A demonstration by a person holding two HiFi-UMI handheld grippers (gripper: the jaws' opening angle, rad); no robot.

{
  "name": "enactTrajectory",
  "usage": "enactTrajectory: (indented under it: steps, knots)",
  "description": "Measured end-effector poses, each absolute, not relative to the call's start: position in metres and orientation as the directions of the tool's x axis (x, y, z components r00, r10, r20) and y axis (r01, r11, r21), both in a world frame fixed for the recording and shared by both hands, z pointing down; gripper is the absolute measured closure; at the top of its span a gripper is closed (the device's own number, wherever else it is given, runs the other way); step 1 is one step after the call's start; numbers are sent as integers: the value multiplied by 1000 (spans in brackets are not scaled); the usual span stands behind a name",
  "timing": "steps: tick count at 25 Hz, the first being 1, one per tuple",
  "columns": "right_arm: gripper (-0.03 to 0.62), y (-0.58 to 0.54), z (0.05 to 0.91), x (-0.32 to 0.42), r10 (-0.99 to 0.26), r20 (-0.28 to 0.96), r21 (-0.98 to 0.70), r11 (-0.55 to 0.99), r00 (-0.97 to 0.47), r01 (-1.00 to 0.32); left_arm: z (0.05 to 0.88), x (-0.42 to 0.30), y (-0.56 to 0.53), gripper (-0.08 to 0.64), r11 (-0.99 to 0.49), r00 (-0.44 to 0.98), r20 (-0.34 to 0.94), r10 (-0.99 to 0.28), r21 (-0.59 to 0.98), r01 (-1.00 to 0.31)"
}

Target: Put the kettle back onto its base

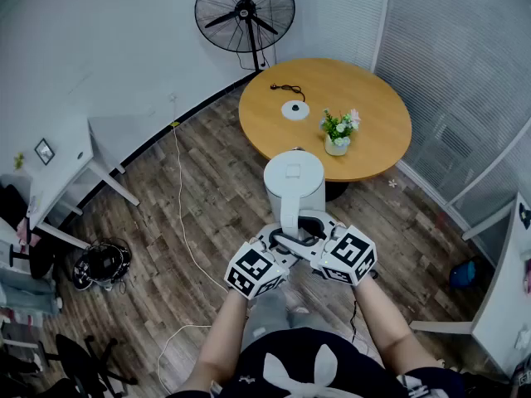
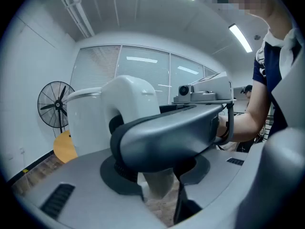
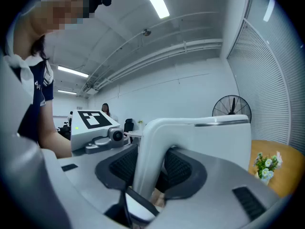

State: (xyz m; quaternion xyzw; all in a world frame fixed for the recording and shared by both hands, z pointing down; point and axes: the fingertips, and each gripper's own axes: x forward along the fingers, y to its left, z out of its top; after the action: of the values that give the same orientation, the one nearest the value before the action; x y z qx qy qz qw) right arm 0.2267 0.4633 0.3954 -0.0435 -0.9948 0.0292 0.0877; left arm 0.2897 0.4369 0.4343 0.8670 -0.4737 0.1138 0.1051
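Over the plank floor (image 1: 166, 214), just short of the round table (image 1: 377, 152): white kettle (image 1: 293, 181), upright, up in the air. Gripped at its handle (image 1: 289, 215) from both sides. Right gripper (image 1: 314, 237) pinching the handle's upright bar between its ribbed pads. Left gripper (image 1: 282, 244) closed on the same handle, with the other gripper's jaw crossing close in front in the left gripper view. Well apart, on the tabletop: round base (image 1: 294, 110) with its cord (image 1: 286, 88), flower pot (image 1: 338, 133) just beside. Standing fan (image 1: 245, 11) behind the table.
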Motion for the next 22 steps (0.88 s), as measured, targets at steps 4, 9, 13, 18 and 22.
enactTrajectory:
  steps: [4,9,13,18,22]
  knots:
    - [409,452,393,201,79,174,-61,996,-981,70,432,264,426,385,-541,537,290,-792,76,-838]
    - [407,422,393,167,61,172,-81,996,-983,48,431,232,399,383,-568,563,293,-773,77,-820]
    - [407,398,392,136,43,170,-90,996,-985,28,429,202,376,380,-594,588,291,-754,78,-800]
    - [405,372,383,103,-3,167,-81,997,-986,-17,420,169,353,380,-629,617,287,-733,60,-775]
    - [405,360,382,85,-31,174,-78,996,-984,-46,418,152,342,380,-653,643,274,-715,65,-754]
